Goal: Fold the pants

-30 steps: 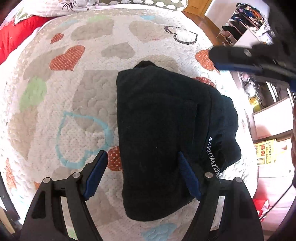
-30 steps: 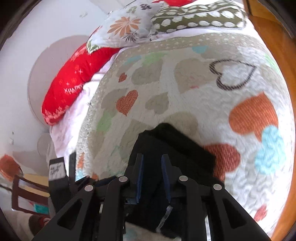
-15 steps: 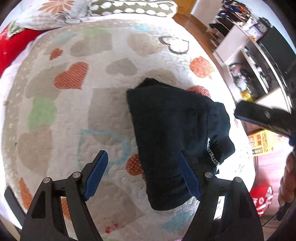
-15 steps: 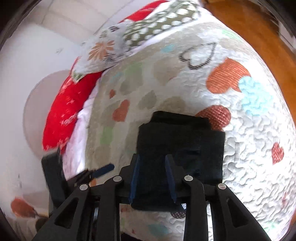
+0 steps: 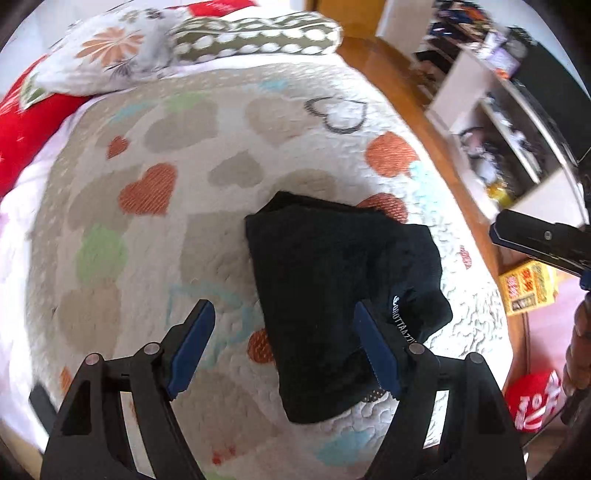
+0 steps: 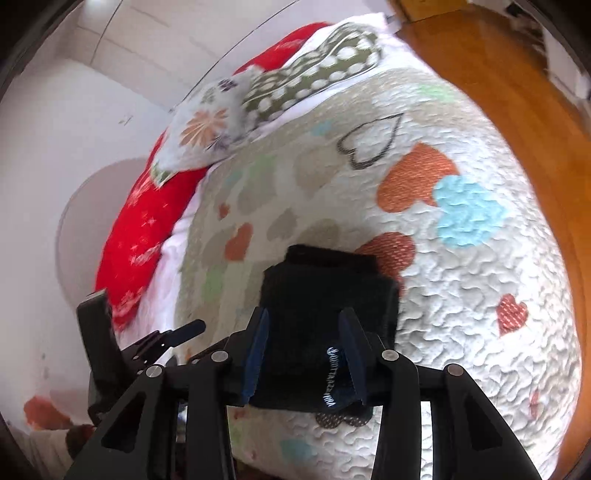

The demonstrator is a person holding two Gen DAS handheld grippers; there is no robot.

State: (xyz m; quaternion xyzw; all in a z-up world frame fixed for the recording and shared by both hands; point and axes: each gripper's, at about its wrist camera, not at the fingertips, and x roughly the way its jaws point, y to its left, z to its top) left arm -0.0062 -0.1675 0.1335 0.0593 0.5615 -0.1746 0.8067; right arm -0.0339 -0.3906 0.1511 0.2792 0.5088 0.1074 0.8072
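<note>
Looks basically done: the black fabric pants (image 5: pixel 332 295) sit folded into a compact bundle near the heart-print quilted bed's (image 5: pixel 221 177) right edge. Left gripper (image 5: pixel 284 350) spread, empty; right gripper (image 6: pixel 303 354) has just been opening, fingers apart, nothing pinched.

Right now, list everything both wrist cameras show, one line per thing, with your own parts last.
folded black pants with white lettering: one, black, lying on the quilt's near right part
heart-patterned white quilt: one, white with coloured hearts, covering the bed
floral pillow: one, white with orange flowers, at the bed's head
green dotted pillow: one, beside the floral pillow
red blanket: one, along the bed's wall side
yellow box: one, on the floor by the bed
left tongs: open, above the pants
right tongs: jaws just opening, pants behind, nothing gripped
</note>
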